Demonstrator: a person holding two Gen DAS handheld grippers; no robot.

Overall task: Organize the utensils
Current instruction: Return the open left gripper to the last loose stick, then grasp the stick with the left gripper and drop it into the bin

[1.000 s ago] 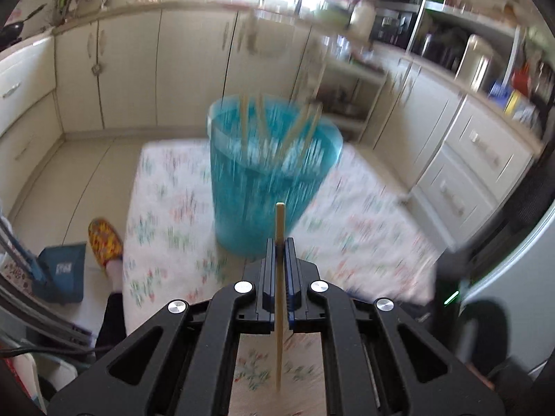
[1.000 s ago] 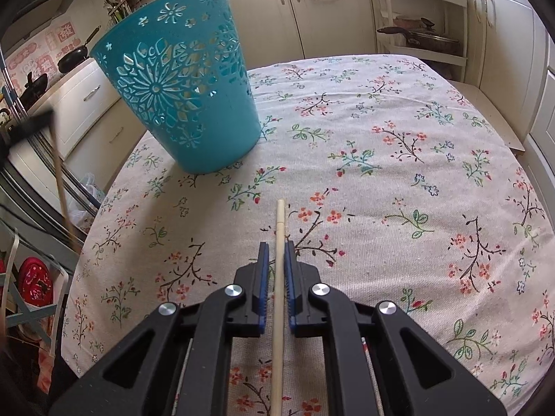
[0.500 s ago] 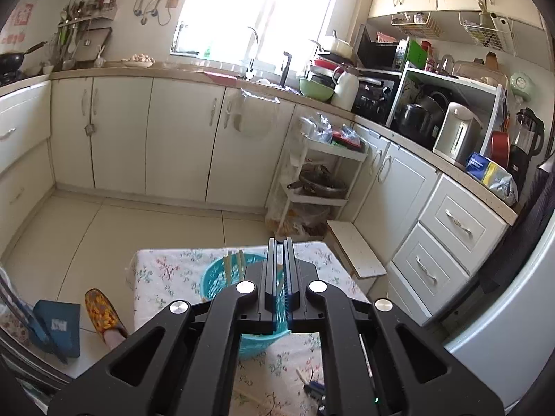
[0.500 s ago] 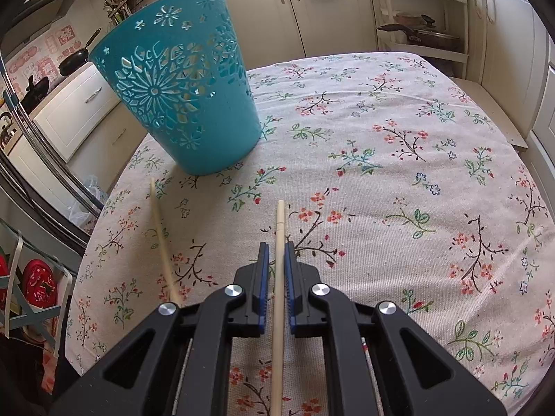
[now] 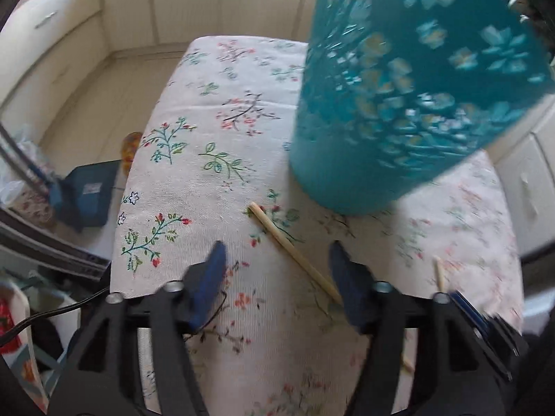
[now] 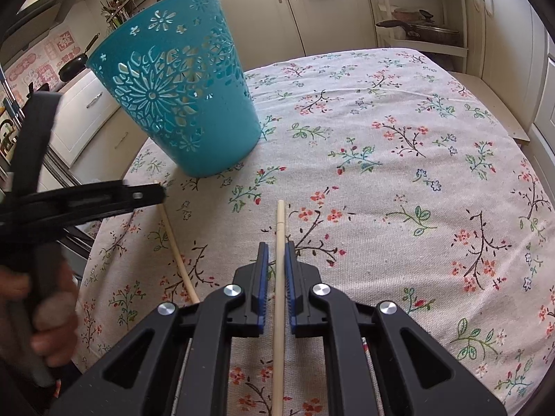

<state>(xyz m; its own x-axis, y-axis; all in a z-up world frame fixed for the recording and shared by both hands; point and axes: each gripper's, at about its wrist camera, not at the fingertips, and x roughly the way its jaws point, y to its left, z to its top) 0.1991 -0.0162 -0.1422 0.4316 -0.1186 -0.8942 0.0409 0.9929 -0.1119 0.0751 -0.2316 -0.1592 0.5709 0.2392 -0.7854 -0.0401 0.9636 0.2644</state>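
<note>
Left claw (image 5: 275, 263) now low, opening around loose chopstick (image 5: 295, 251); right claw (image 6: 276, 256) clamped on another chopstick (image 6: 279, 277).

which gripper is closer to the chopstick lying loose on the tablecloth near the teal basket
Left. The left gripper, jaws opening, hovers right over the loose chopstick, which lies between its fingers. The right gripper sits off to the side, shut on its own chopstick.

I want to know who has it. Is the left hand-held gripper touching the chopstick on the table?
Apart. Left wrist view: chopstick lies between the opening left hand-held gripper.
</note>
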